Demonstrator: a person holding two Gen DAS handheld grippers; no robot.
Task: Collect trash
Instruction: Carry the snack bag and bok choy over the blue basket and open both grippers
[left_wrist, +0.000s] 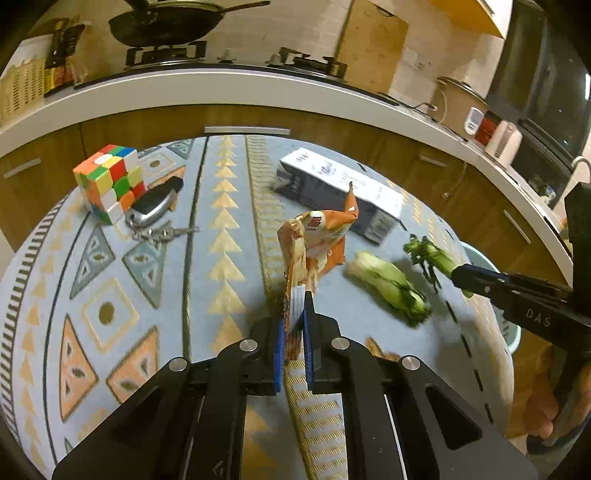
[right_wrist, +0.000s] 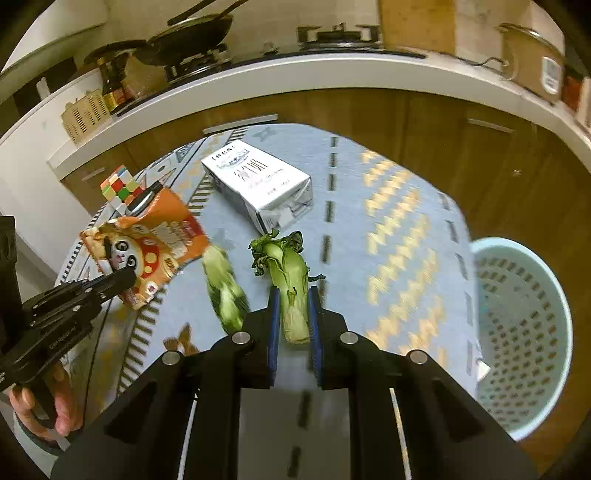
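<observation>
Beside the table's right edge stands a pale blue perforated basket (right_wrist: 524, 332), with only a small white scrap visible against its near wall. Over the patterned tablecloth (left_wrist: 110, 258), the left gripper (left_wrist: 295, 314) is clamped on the orange snack wrapper (left_wrist: 317, 236), while the right gripper (right_wrist: 293, 310) pinches a bok choy stalk (right_wrist: 288, 273); a second stalk (left_wrist: 388, 288) lies on the cloth between them. Only the right wrist view shows the basket's inside.

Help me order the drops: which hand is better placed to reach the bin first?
Right. The right gripper, shut on a bok choy, has the bin just beside it. The left gripper, holding the wrapper, is farther across the table.
</observation>
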